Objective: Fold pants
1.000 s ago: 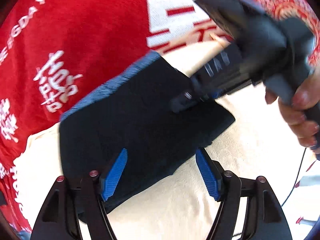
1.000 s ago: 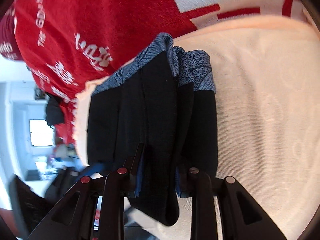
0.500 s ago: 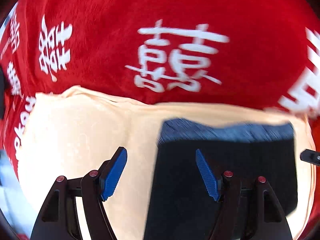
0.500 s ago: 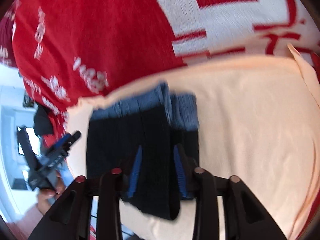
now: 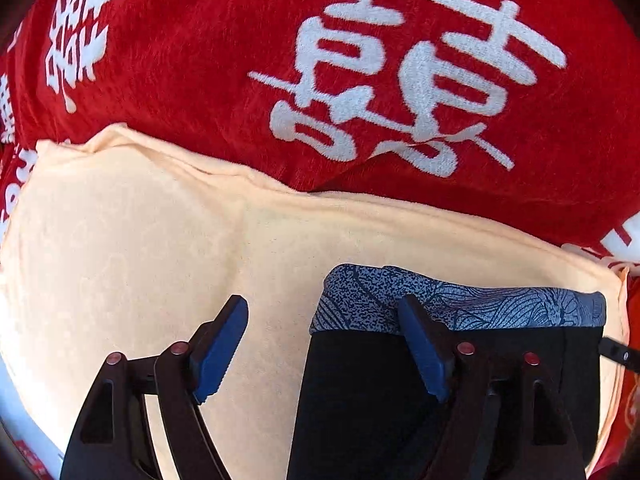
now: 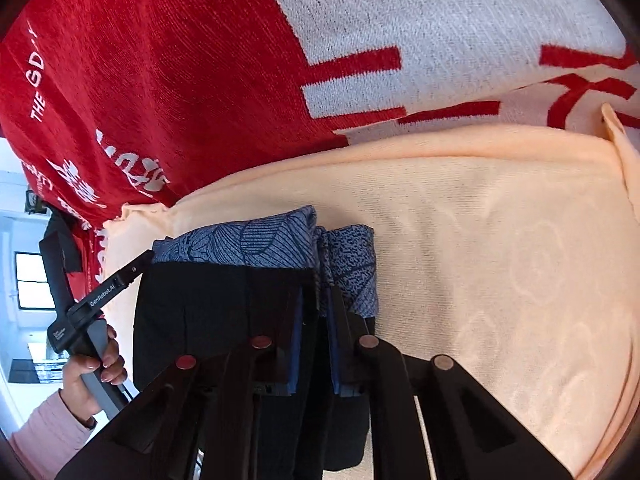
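The red blanket point(image 5: 192, 80) backs everything; against its lower edge spreads the peach cloth point(image 5: 120, 248). On that cloth lie the folded pants point(image 6: 224, 304), patterned blue waistband point(image 6: 256, 244) toward the blanket, long axis running back from it. The right gripper point(image 6: 316, 312) sits directly over them, jaws closing on a raised fold. The left gripper point(image 5: 324, 344), jaws opening and empty, straddles the pants' outer edge.
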